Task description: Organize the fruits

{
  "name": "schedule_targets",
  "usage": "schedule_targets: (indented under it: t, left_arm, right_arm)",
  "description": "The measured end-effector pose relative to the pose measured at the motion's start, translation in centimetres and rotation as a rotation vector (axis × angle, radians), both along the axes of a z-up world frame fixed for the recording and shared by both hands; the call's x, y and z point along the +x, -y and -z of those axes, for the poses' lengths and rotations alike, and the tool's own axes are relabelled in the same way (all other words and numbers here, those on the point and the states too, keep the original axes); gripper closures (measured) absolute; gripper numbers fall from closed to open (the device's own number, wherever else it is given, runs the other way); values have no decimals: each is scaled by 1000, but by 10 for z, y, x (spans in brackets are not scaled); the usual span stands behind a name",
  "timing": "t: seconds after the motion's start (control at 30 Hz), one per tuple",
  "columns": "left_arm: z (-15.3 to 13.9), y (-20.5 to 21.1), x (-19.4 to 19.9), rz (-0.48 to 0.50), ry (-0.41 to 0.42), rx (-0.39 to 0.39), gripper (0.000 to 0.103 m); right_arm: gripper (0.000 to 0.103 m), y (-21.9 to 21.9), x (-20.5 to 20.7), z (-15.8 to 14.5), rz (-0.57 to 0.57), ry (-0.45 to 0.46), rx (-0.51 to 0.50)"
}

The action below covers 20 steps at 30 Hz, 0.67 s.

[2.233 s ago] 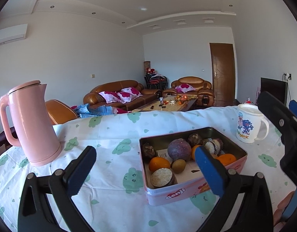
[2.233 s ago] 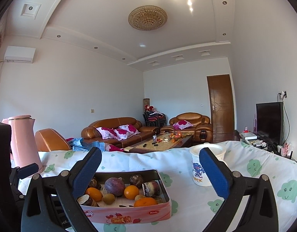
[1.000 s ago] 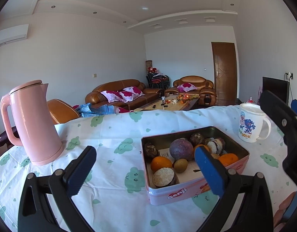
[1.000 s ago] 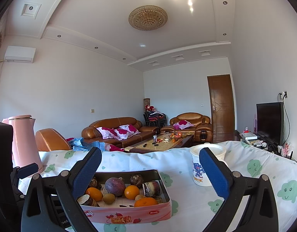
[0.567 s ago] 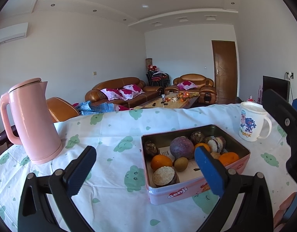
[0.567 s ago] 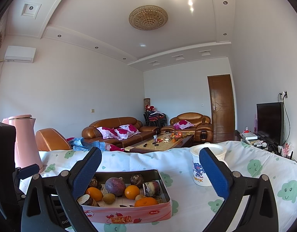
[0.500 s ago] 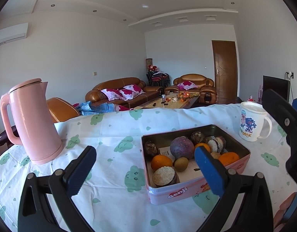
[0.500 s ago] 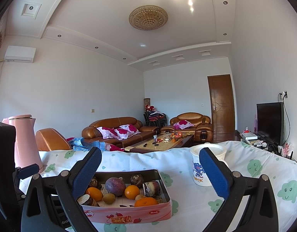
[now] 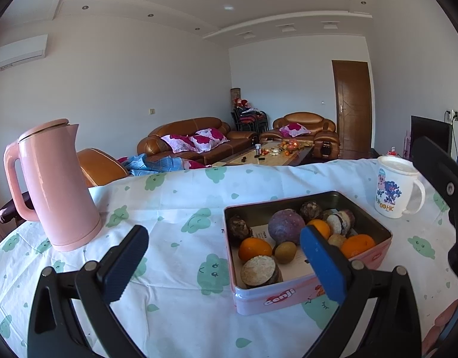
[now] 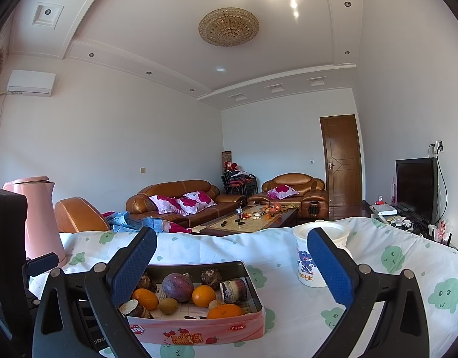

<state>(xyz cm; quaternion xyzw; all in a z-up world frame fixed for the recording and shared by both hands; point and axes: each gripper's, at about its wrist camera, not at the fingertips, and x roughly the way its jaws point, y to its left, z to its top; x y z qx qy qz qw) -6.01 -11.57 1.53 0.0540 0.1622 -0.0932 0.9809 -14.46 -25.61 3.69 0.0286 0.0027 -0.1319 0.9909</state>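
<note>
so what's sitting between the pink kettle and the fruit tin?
Nothing: left wrist view shows only bare tablecloth between the pink kettle and the fruit tin.

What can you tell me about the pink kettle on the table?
The pink kettle is tall and smooth, wider at the bottom than at the top, and looks like matte plastic. It has a big loop handle on its left side, a small pointed spout on the right, and a flat pink lid that is shut. It stands upright on the white tablecloth with green clouds, near the table's left edge, well left of the fruit tin. Nothing else touches it.
</note>
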Motion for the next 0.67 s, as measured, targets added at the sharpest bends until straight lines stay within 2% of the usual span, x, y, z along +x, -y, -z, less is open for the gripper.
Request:
schedule_targets:
  t: [0.17, 0.47, 0.67]
  left_arm:
    - [0, 1, 0, 17, 1, 1, 0]
    - [0, -2, 1, 59, -22, -60, 0]
    - [0, -1, 2, 58, -31, -52, 0]
  right_arm:
    - [1, 0, 0, 0, -1, -4, -1]
    - [1, 1, 1, 0, -6, -11, 0]
    - [1, 4, 3, 0, -4, -19, 6]
